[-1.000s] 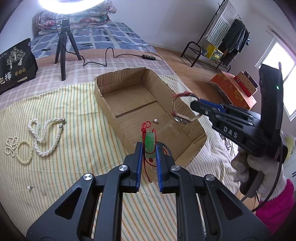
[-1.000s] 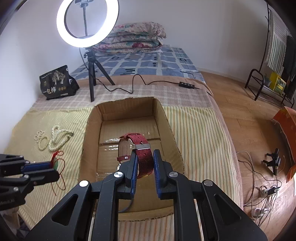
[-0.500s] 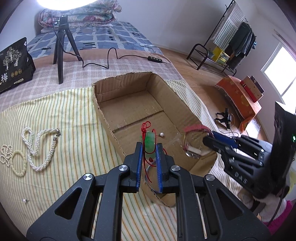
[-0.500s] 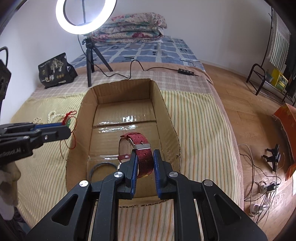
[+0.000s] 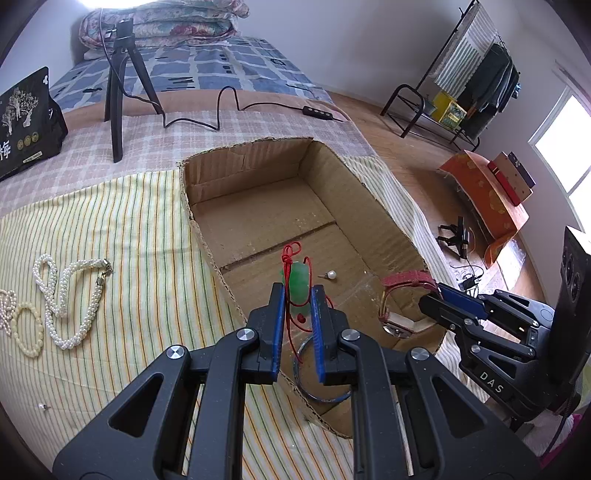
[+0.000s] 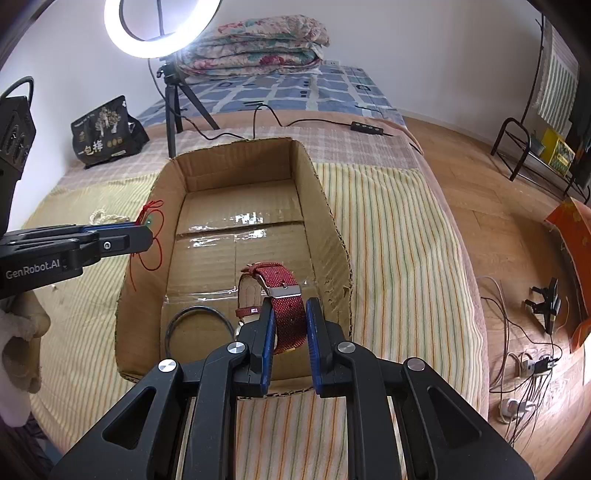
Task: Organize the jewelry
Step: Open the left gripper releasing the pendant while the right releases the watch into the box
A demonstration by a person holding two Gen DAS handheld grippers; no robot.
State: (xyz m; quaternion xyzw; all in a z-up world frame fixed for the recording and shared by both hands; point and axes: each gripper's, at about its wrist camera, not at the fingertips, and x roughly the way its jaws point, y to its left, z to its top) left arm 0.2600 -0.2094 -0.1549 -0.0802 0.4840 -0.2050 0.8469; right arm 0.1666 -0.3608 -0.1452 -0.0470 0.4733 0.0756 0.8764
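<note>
Both tongs are clenched on jewelry above the open cardboard box [image 5: 325,206]. Left gripper [image 5: 298,295] pinches a green jade pendant [image 5: 300,282] between its blue pads, upright, with the pendant's red cord [image 5: 291,254] knotted above it and looping down below the fingers. It hangs over the box's near left wall — in the right wrist view the same gripper [image 6: 146,230] reaches in from the left, its tip at the wall's top edge and the cord dangling along the cardboard.

Right gripper [image 6: 289,314] grasps a red-strapped wristwatch [image 6: 280,291] by its woven strap, just below the silver buckle; the rest of the strap curls away toward the box floor, and whether it touches the floor I cannot tell. From the left wrist view that gripper [image 5: 430,301] comes in over the box's right wall, the watch case hanging low inside.

On the box floor lie a dark bangle [image 6: 199,323] near the front wall and a small pearl stud [image 5: 331,275] further in. Out on the striped bedspread [image 5: 129,258], well to the left of the box, sit a twisted pearl necklace [image 5: 74,295] and a pearl bracelet [image 5: 26,332] — with one more tiny stud [image 5: 43,406] nearer the camera. A ring light [image 6: 159,26] on a tripod stands behind the box, beside a black bag [image 6: 107,133].
</note>
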